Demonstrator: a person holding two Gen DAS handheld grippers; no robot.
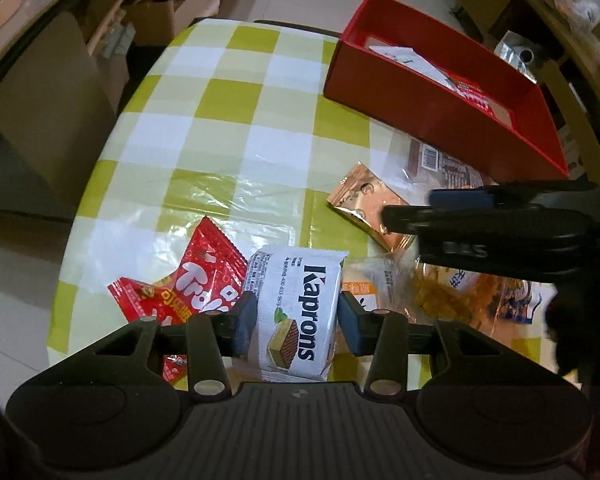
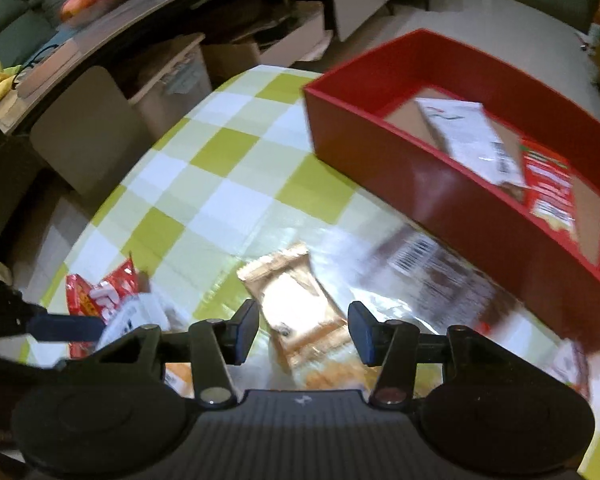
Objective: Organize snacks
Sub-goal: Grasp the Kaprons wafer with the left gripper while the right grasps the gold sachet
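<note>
Wafer pack (image 1: pixel 296 312): lower centre of frame, flat on bench, left gripper (image 1: pixel 298 320) jaws closed against both its sides, likely for lifting.
Gold packet (image 2: pixel 300 312): between right gripper (image 2: pixel 303 330) jaws, which stand apart from it, not gripping.
Red box (image 1: pixel 420 112): upper right, some snacks already inside; presumably the destination.
Bench (image 1: pixel 220 120): glossy green-and-white checked cover; cluttered room with cardboard boxes behind.

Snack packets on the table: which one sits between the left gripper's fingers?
The white Kaprons wafer packet, between the left gripper pads; the red packet lies beside it, outside them.

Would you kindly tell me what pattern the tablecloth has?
The tablecloth has yellow-green and white checks, clearest in the left wrist view.
</note>
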